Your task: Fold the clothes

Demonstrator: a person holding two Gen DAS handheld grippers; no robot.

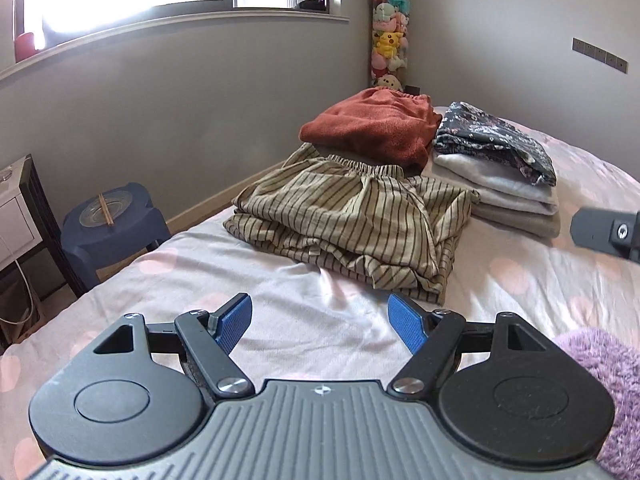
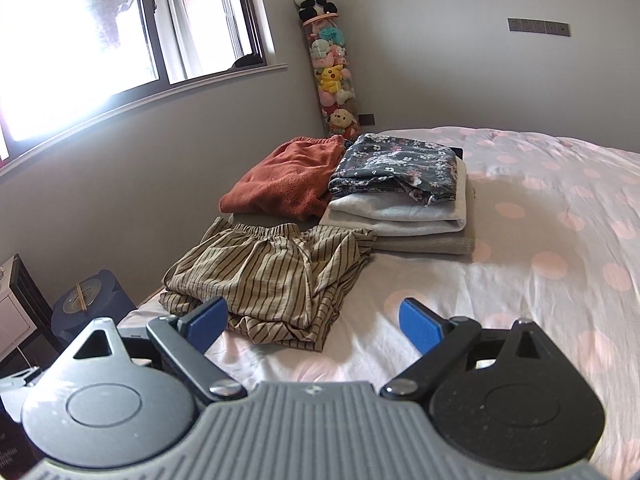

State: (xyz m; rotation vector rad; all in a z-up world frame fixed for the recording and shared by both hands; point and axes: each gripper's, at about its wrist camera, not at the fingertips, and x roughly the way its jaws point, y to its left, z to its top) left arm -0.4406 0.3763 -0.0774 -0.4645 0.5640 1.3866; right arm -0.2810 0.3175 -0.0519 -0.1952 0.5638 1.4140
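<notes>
Folded striped beige trousers (image 1: 352, 220) (image 2: 272, 276) lie on the bed with the elastic waistband facing away. My left gripper (image 1: 320, 320) hovers open over bare sheet just short of them, holding nothing. My right gripper (image 2: 312, 324) is open too, its left blue fingertip (image 2: 208, 320) above the trousers' near edge. A rust-red folded garment (image 1: 372, 124) (image 2: 280, 180) lies behind the trousers. Beside it is a stack (image 1: 500, 176) (image 2: 400, 204) with a dark floral piece on top of white and grey folded pieces. A fuzzy purple cloth (image 1: 600, 392) shows at the left view's lower right.
The bed (image 1: 280, 300) (image 2: 540, 240) has a white cover with pink dots. A blue stool (image 1: 112, 224) with a glass dish and sticks stands left of the bed beside a dark shelf (image 1: 24, 216). A tube of plush toys (image 1: 390, 36) (image 2: 332, 68) fills the corner.
</notes>
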